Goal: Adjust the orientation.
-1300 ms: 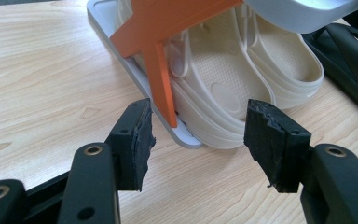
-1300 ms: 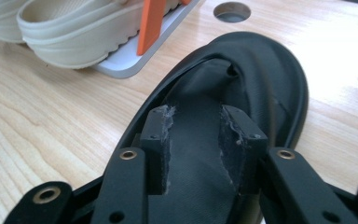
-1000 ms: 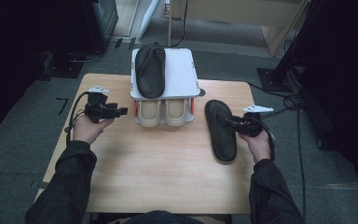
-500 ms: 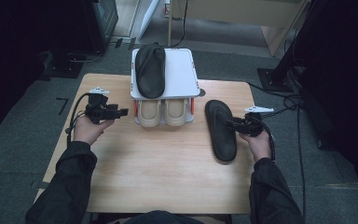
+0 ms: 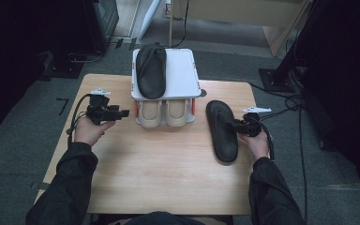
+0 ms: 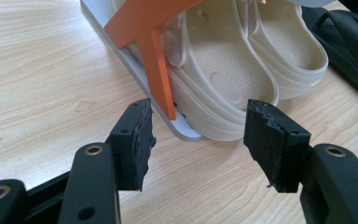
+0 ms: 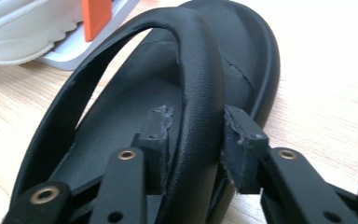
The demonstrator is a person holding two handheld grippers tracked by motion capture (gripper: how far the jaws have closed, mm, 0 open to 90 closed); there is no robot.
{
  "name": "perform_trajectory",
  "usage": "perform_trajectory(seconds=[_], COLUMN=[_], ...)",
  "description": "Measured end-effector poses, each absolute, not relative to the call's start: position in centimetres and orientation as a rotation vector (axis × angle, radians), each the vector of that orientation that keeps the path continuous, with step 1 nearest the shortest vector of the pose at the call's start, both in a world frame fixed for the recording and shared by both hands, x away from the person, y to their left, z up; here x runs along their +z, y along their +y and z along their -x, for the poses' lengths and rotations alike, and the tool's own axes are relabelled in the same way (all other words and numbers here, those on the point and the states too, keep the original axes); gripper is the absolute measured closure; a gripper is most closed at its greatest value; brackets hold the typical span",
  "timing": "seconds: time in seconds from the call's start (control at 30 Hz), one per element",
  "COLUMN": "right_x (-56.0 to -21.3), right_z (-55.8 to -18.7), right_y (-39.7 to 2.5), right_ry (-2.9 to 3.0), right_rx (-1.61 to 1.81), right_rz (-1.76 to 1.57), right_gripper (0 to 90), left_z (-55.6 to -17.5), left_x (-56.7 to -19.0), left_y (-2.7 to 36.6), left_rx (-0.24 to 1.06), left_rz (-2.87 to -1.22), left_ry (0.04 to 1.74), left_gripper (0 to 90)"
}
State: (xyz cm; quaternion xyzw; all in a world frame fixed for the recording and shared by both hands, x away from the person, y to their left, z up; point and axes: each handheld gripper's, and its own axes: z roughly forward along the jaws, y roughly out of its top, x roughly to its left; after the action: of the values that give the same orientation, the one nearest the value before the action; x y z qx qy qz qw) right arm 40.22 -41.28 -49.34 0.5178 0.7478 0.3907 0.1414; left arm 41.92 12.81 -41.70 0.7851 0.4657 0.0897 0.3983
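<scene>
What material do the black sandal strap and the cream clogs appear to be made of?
The black sandal strap looks like leather or faux leather: a fine grain, a soft sheen and stitching near it. The cream clogs look like moulded foam or rubber: matte, one-piece, with a dotted footbed and ribbed sides. Neither is certain.

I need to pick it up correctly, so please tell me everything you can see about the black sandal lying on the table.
The black sandal is a flip-flop with a smooth, leather-like thong strap arching over a matte footbed. It lies flat, sole down, on the wooden table, to the right of the white shoe rack, apart from it. The right gripper has its jaws closed around the strap.
</scene>
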Motion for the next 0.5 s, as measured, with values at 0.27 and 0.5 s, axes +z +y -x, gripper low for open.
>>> perform_trajectory(seconds=[0.27, 0.5], right_x=[-49.08, -48.91], right_z=[-40.31, -40.32], right_y=[-41.09, -40.90], right_ry=[2.137, 2.131], right_rx=[1.115, 1.101], right_rz=[-1.565, -1.580], right_gripper=[69.4, 71.7], left_z=[-41.91, -41.90], left_x=[-41.72, -41.77], left_y=[12.84, 12.78], left_rx=[0.228, 0.229], left_rz=[-1.987, -1.989], left_ry=[1.179, 1.179], left_gripper=[42.4, 42.5])
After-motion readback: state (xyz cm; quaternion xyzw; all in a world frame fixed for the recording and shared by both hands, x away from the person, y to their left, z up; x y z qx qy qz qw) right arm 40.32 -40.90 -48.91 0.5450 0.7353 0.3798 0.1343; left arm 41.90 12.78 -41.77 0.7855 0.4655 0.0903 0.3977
